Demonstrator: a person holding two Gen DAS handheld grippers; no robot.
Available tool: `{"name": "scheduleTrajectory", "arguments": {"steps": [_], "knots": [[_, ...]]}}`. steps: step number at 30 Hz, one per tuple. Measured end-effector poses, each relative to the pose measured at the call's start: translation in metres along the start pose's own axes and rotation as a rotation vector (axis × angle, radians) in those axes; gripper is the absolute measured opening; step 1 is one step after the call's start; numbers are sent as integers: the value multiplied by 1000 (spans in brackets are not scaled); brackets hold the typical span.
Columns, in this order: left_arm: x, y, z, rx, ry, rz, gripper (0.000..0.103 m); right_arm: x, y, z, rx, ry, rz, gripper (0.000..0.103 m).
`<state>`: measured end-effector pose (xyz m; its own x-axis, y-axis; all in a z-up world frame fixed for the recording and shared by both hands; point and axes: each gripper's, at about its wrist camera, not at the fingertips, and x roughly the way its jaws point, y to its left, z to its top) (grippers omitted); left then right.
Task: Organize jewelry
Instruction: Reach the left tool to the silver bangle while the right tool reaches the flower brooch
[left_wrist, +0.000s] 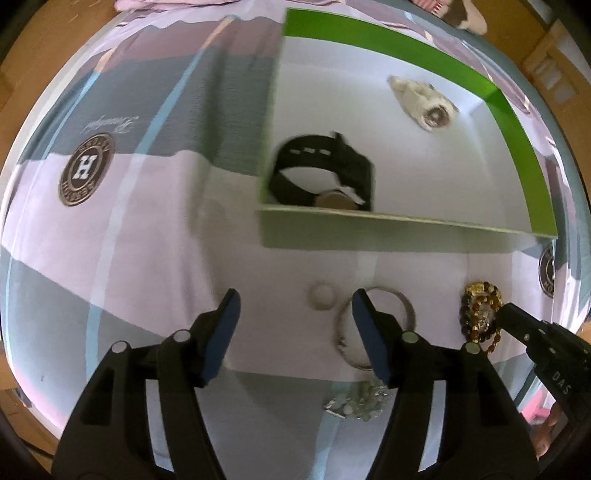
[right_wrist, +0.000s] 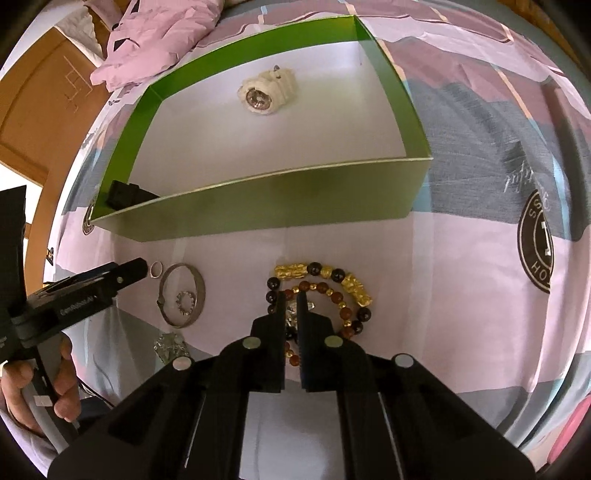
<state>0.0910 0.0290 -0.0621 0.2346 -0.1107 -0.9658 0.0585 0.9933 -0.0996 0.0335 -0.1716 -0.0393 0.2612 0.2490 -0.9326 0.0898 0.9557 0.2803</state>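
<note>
**Right tool closing on the beads; two watches already boxed**

The step in hand looks like a pick-up of the bead bracelets (right_wrist: 321, 291), which lie on the bedsheet (right_wrist: 443, 314) just in front of the green box (right_wrist: 258, 199). The right tool (right_wrist: 292, 295) sits low over the inner edge of the bead rings with its jaws nearly together, a narrow slot between them. Something small and silvery sits in that slot, but I cannot tell whether the jaws actually pinch it or a bead strand.

The left tool (left_wrist: 295, 299) hangs wide open and empty above a small ring (left_wrist: 322, 296) and a silver bangle (left_wrist: 373, 325), both on the sheet near the box's front wall. A pale, sparkly piece (left_wrist: 356, 400) lies nearer the camera.

Inside the box a black watch (left_wrist: 321, 173) rests in the near corner and a white watch (left_wrist: 424, 101) lies towards the far wall, so the sorting seems partly done.

The next move probably calls for a firm hold on one strand, a lift clear of the front wall, and a release on the box floor away from the watches. The two bead loops nest one inside the other, so one may drag the other along.

In the right view the box wall hides all but a corner of the black watch. The left view is motion-blurred, and its right finger covers part of the bangle.
</note>
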Motion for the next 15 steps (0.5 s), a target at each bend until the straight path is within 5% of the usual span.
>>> {"name": "scheduleTrajectory", "arguments": {"steps": [10,15], "knots": [[23,-27,3,26,30,21,56,2,3,2,1,7,-2,5],[21,-30,2,23,33,-21,19,1,4,2,1,3,-3,5]]}}
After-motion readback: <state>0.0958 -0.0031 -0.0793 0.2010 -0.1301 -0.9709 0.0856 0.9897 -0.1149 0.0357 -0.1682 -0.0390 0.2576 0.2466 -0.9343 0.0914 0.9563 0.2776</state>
